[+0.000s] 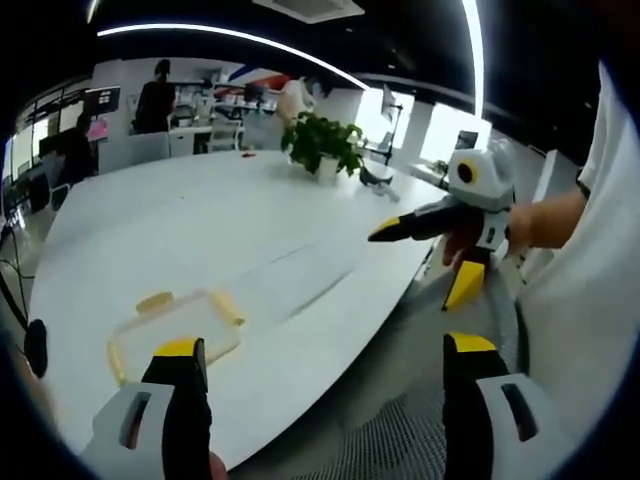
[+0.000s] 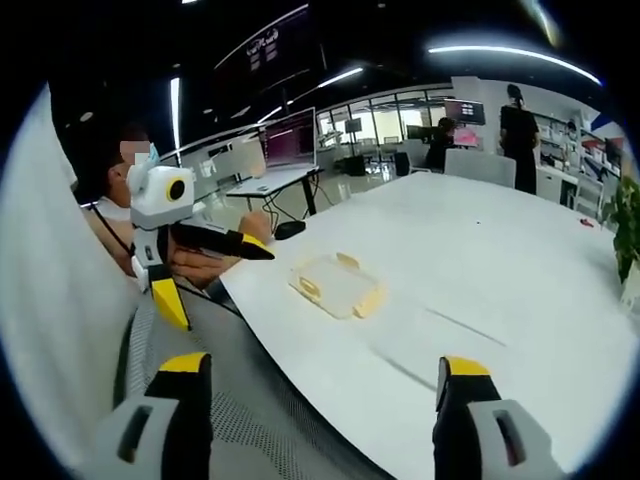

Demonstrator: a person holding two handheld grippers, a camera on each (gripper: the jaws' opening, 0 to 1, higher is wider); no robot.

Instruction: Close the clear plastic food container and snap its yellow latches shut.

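Container (image 1: 178, 322) with yellow latches (image 1: 229, 307) sits untouched on the white table (image 1: 200, 230), both claws spread wide, empty.

My left tool (image 1: 325, 352) is cut by the bottom edge of the left gripper view, jaw bases out of frame; same for my right tool (image 2: 325, 372) in the right gripper view. The food container (image 1: 178, 326) is partly behind my left jaw, near corner hidden. Too clear and blurred to tell if its lid (image 2: 335, 281) is seated. Yellow latches (image 2: 306, 287) too small to tell snapped or not. Worktop (image 1: 200, 230) near edge runs out of frame. Potted plant (image 2: 626, 225) is cut by the right edge. Far people (image 2: 518, 122) are blurred, and monitor (image 2: 291, 137) content is unreadable.
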